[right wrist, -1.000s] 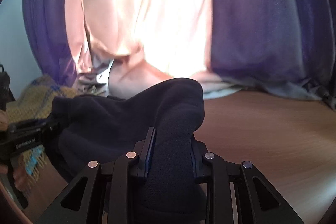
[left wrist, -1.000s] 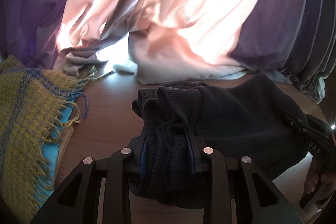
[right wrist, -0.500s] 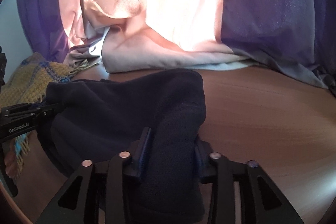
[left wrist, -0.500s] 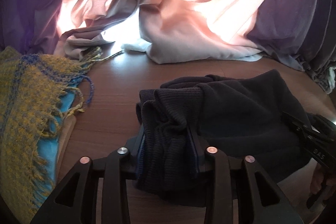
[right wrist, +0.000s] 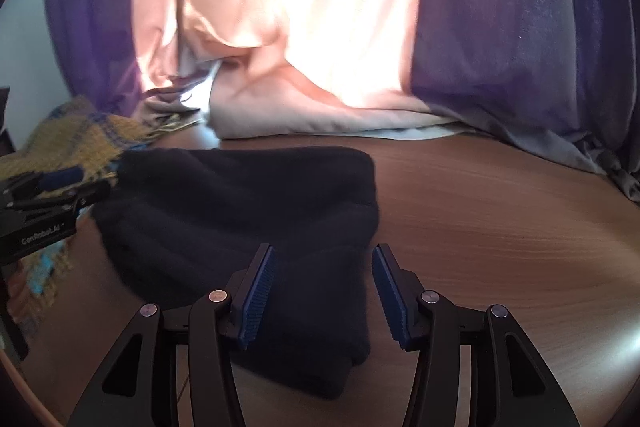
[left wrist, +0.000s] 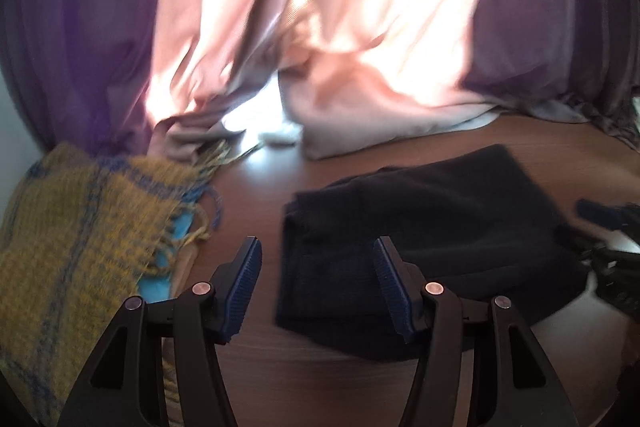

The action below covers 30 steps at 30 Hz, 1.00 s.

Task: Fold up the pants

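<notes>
The dark navy pants (left wrist: pixel 432 239) lie folded in a compact bundle on the wooden table (left wrist: pixel 320 379); they also show in the right wrist view (right wrist: pixel 248 211). My left gripper (left wrist: pixel 316 283) is open and empty, its jaws wide apart over the bundle's left end. My right gripper (right wrist: pixel 322 287) is open and empty above the bundle's right end. The right gripper shows at the right edge of the left wrist view (left wrist: pixel 612 251). The left gripper shows at the left edge of the right wrist view (right wrist: pixel 44 207).
A yellow and blue fringed woven cloth (left wrist: pixel 80 239) lies on the table left of the pants, also in the right wrist view (right wrist: pixel 76 139). Pink and purple curtains (left wrist: pixel 340 27) hang behind and pool on the far table edge. Bare wood (right wrist: pixel 500 227) lies right of the pants.
Both grippers have let go of the pants and opened. The bundle now rests flat on the table, and both grippers have pulled back and up a little.
</notes>
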Tool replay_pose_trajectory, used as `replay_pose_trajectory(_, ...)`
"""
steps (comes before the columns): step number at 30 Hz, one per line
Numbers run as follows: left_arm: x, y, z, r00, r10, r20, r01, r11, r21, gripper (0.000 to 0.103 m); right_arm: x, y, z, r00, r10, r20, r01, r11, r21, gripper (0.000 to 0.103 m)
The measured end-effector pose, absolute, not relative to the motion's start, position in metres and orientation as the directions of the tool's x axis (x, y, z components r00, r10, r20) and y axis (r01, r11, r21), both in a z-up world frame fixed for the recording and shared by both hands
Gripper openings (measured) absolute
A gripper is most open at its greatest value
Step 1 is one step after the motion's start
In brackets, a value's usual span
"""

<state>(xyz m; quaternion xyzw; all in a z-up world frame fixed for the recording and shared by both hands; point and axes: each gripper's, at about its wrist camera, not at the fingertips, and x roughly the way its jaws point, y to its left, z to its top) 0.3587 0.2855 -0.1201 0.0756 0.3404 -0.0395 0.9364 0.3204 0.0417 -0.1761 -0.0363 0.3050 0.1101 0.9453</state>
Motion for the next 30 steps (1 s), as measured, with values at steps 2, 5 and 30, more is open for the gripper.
replay_pose_trajectory(2,0.36,0.277,-0.121,0.765,-0.062,-0.641,0.177,0.977,0.117,0.041,0.318,0.043,-0.179,0.784,0.21,-0.584,-0.259,0.966,0.0,0.051)
replay_pose_trajectory(5,0.368,0.27,-0.132,0.737,-0.081,-0.671,0.215,0.969,0.12,0.031,0.32,0.044,-0.186,0.765,0.24,-0.598,-0.286,0.958,0.019,0.049)
replay_pose_trajectory(30,0.364,0.276,-0.164,0.697,-0.002,-0.717,0.148,0.979,0.141,0.027,0.317,0.013,-0.217,0.715,0.282,-0.64,-0.276,0.955,0.111,0.046)
